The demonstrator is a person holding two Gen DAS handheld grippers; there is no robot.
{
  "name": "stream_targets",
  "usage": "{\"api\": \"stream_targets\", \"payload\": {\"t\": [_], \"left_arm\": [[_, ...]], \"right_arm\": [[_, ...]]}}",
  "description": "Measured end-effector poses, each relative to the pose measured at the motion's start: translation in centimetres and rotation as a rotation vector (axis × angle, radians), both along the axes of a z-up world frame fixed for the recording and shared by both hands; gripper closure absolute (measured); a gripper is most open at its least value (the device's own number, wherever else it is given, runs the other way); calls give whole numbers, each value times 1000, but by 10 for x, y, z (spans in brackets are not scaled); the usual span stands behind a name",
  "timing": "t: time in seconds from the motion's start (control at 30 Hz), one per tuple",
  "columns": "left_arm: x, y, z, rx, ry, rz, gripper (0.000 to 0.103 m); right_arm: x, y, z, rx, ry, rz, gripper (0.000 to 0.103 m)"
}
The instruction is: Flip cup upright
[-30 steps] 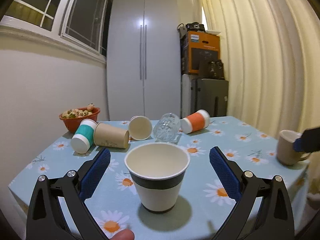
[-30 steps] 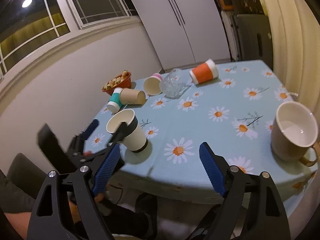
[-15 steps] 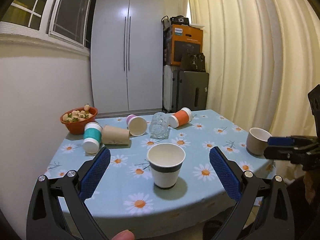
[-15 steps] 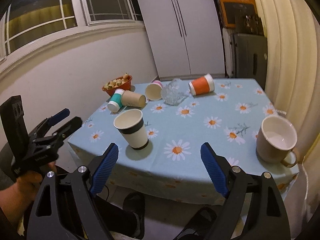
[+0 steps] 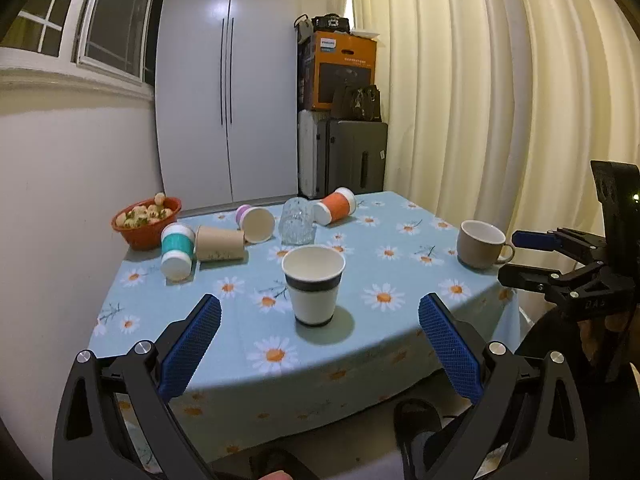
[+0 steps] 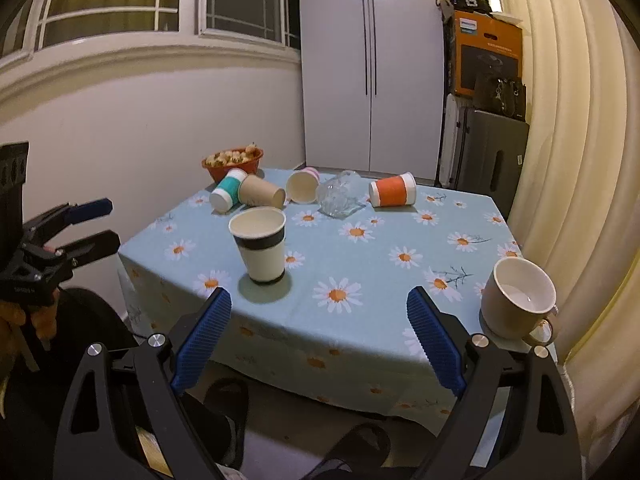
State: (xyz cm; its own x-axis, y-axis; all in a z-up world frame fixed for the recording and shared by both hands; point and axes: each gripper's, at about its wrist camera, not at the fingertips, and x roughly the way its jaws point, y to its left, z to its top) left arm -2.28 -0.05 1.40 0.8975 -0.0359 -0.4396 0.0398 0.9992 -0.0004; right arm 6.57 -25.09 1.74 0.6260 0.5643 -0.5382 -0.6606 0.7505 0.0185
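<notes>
A white paper cup with a dark band [image 5: 313, 284] stands upright near the front edge of the table; it also shows in the right wrist view [image 6: 261, 248]. My left gripper [image 5: 320, 340] is open and empty, held off the table's front edge, apart from the cup. My right gripper [image 6: 320, 334] is open and empty, also back from the table. A beige mug [image 6: 516, 298] stands upright at the right corner. Several cups lie on their sides at the back: teal [image 5: 176, 250], brown [image 5: 220, 243], pink-based [image 5: 256, 223], orange [image 5: 335, 210], and a glass [image 5: 297, 225].
The table has a blue daisy cloth [image 5: 384, 296]. An orange bowl of food [image 5: 146, 225] sits at the back left by the wall. Behind stand a white cupboard [image 5: 228, 92], a suitcase and boxes [image 5: 344, 120]. Curtains [image 5: 500, 100] hang at the right.
Both grippers have pulled back from the table, away from the upright banded cup. The cup stays standing where it was left.
</notes>
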Motion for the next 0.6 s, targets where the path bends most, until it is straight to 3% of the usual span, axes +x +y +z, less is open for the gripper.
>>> {"api": "stream_targets", "payload": {"t": [0.6], "left_arm": [[-2, 13, -17, -74, 40, 43, 6]], "right_arm": [[-11, 4, -14, -42, -55, 5, 14]]}}
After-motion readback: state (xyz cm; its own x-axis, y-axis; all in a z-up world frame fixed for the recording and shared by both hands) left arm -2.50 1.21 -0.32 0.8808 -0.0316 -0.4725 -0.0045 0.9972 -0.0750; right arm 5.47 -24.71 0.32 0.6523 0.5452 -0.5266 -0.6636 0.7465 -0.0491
